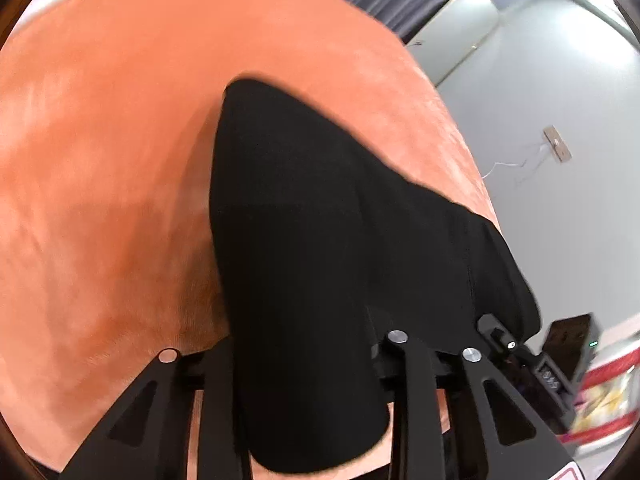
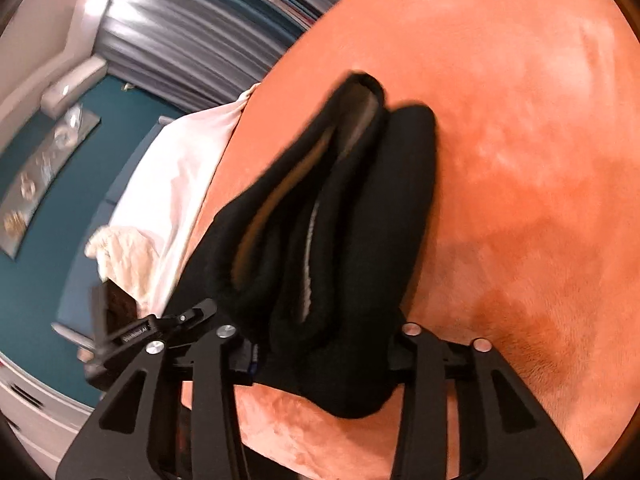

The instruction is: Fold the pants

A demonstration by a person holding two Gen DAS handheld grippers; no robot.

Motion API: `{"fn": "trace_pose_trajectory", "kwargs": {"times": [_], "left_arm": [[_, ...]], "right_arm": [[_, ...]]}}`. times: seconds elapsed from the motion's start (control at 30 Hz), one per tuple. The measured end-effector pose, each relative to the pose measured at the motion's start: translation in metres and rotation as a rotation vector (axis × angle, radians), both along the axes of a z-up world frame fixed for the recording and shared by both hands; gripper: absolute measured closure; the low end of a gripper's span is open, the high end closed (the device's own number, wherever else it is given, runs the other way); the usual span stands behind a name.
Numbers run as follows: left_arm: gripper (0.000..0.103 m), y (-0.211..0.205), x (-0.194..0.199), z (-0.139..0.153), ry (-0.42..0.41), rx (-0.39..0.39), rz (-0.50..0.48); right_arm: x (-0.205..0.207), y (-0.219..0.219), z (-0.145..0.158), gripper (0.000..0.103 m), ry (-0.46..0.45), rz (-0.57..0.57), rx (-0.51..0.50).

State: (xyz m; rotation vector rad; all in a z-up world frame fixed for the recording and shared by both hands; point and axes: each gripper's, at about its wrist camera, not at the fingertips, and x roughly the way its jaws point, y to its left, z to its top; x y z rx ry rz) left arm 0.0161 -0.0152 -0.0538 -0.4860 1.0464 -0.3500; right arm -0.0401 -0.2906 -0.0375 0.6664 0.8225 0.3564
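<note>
Black pants (image 1: 304, 240) hang over an orange velvety bed cover (image 1: 100, 160). My left gripper (image 1: 308, 356) is shut on one end of the pants; the cloth drapes over its fingers and hides the tips. My right gripper (image 2: 324, 344) is shut on the other end of the pants (image 2: 340, 216), where the waistband opening shows as loose folds. Both grippers hold the pants lifted off the cover, and the cloth stretches away from each camera. The fingertips are hidden in both views.
The orange cover (image 2: 520, 160) fills most of both views. Its edge is at the right in the left wrist view, with grey floor (image 1: 560, 220) and a box (image 1: 600, 392) beyond. In the right wrist view white sheets (image 2: 172, 184) and teal floor (image 2: 52, 240) lie left.
</note>
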Motion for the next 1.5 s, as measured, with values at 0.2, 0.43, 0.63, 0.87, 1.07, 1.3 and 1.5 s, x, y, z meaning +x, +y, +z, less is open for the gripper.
{"fn": "trace_pose_trajectory", "kwargs": {"times": [0.2, 0.43, 0.63, 0.87, 1.07, 1.3, 1.5], "left_arm": [[0.080, 0.013, 0.009, 0.077, -0.134, -0.030, -0.010], [0.080, 0.026, 0.012, 0.144, -0.273, 0.074, 0.000], [0.080, 0.038, 0.021, 0.184, -0.368, 0.173, 0.028], [0.080, 0.027, 0.066, 0.216, -0.465, 0.256, 0.063], [0.080, 0.030, 0.109, 0.225, -0.492, 0.290, 0.076], [0.080, 0.029, 0.179, 0.213, -0.502, 0.308, 0.086], [0.079, 0.016, 0.234, 0.199, -0.532, 0.344, 0.080]], "right_arm": [[0.015, 0.011, 0.071, 0.068, -0.121, 0.036, -0.018], [0.039, 0.031, 0.127, 0.068, -0.236, 0.070, -0.035], [0.063, 0.042, 0.158, 0.068, -0.309, 0.087, -0.035], [0.100, 0.052, 0.191, 0.068, -0.389, 0.092, -0.064], [0.146, 0.057, 0.207, 0.068, -0.434, 0.094, -0.098], [0.209, 0.053, 0.197, 0.068, -0.457, 0.077, -0.103], [0.262, 0.037, 0.170, 0.068, -0.443, 0.045, -0.078]]}}
